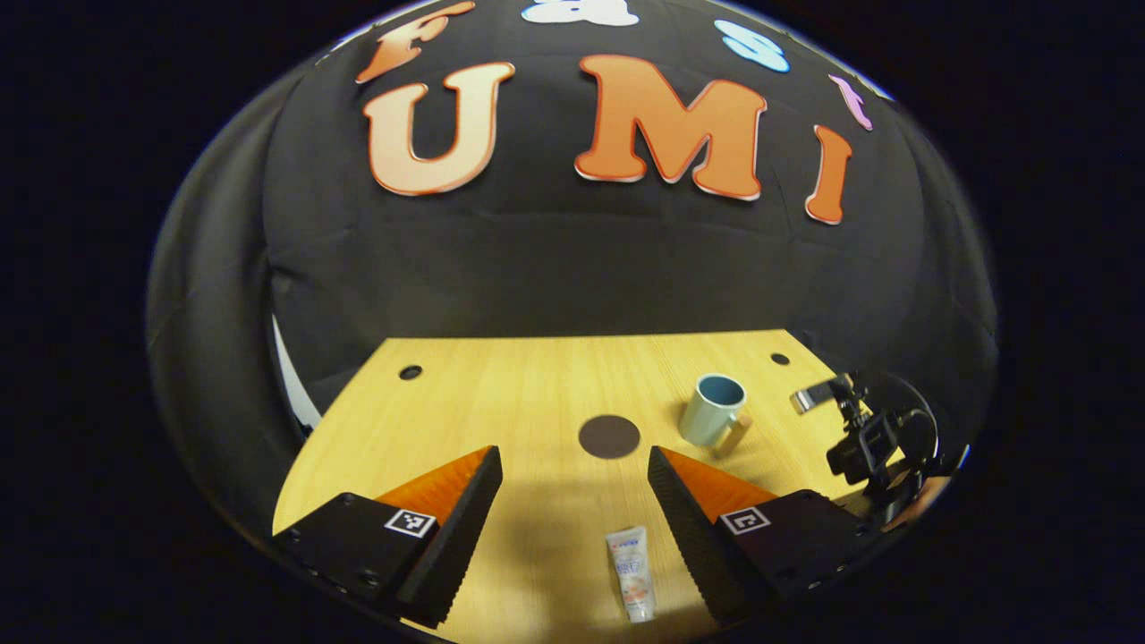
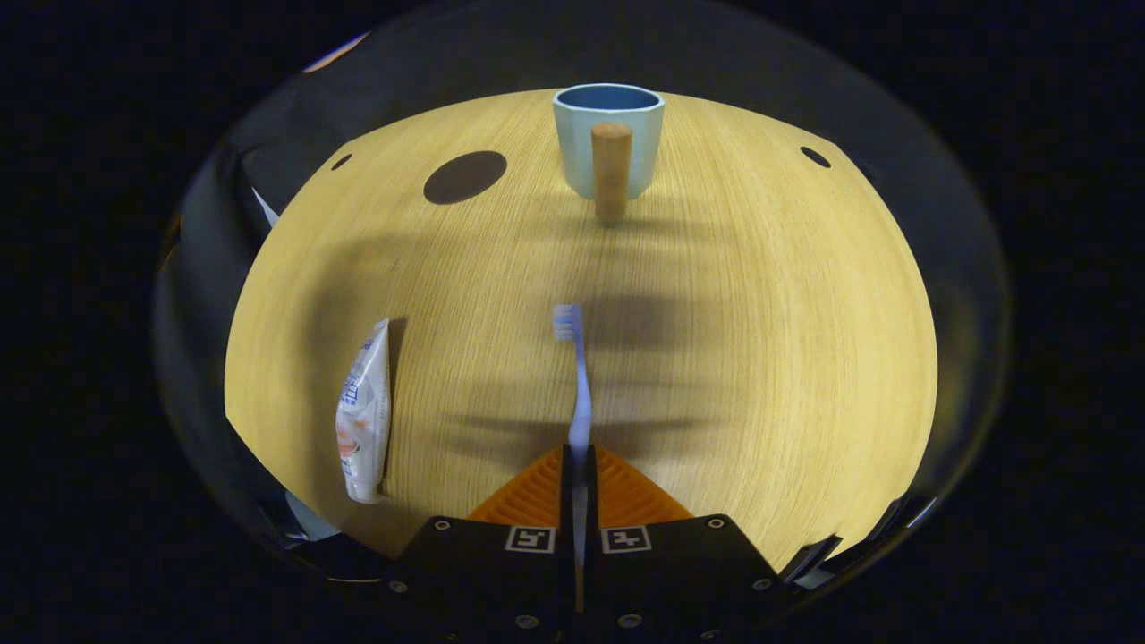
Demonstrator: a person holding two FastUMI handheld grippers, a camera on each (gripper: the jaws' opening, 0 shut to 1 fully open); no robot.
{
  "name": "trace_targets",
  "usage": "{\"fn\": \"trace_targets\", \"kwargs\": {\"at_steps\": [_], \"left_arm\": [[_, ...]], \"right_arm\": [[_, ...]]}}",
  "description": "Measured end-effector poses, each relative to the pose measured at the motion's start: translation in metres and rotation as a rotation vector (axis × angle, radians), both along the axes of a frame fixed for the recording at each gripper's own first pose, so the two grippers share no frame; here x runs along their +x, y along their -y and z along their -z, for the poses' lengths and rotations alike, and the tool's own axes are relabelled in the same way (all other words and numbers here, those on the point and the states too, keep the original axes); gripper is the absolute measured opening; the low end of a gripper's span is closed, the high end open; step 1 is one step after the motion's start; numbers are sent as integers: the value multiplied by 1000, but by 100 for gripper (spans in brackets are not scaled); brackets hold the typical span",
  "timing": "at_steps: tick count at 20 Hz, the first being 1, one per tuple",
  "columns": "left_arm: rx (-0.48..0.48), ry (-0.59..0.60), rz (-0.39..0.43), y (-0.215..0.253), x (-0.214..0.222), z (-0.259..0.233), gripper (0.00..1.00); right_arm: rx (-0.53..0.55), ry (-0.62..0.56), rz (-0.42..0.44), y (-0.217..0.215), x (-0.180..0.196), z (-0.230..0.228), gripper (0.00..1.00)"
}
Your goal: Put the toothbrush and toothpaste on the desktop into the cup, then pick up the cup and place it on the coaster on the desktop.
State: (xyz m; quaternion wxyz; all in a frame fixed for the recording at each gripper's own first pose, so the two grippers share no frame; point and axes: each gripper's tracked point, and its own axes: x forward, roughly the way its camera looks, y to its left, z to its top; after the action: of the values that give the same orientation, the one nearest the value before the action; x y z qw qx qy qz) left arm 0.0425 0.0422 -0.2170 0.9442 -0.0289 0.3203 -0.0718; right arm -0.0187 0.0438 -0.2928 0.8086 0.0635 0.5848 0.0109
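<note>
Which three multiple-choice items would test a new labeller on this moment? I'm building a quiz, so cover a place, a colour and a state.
1. Where is the toothpaste?
A. Lying on the table
B. In the cup
C. On the coaster

2. What colour is the cup inside?
A. Red
B. Blue
C. White

3. What is the right gripper doing?
A. Open above the cup
B. Shut on nothing
C. Shut on the toothbrush

Answers:
1 A: the tube lies flat on the wood, between the left gripper's open fingers.
2 B: the right gripper view shows a blue inside.
3 C: both fingers press on the handle, with the bristles pointing toward the cup.
</note>
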Motion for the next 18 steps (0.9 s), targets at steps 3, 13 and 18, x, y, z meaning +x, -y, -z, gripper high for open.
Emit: {"fn": "trace_targets", "kwargs": {"at_steps": [3, 13, 18], "left_arm": [[-9, -115, 43, 16, -11, 27, 99], [-15, -479, 128, 45, -59, 122, 97], [-26, -642, 139, 44, -86, 154, 90]], "right_arm": [[-7, 57, 0, 7, 3, -16, 5], [-66, 252, 76, 33, 22, -69, 5], [-92, 317, 120, 43, 22, -95, 5]]}}
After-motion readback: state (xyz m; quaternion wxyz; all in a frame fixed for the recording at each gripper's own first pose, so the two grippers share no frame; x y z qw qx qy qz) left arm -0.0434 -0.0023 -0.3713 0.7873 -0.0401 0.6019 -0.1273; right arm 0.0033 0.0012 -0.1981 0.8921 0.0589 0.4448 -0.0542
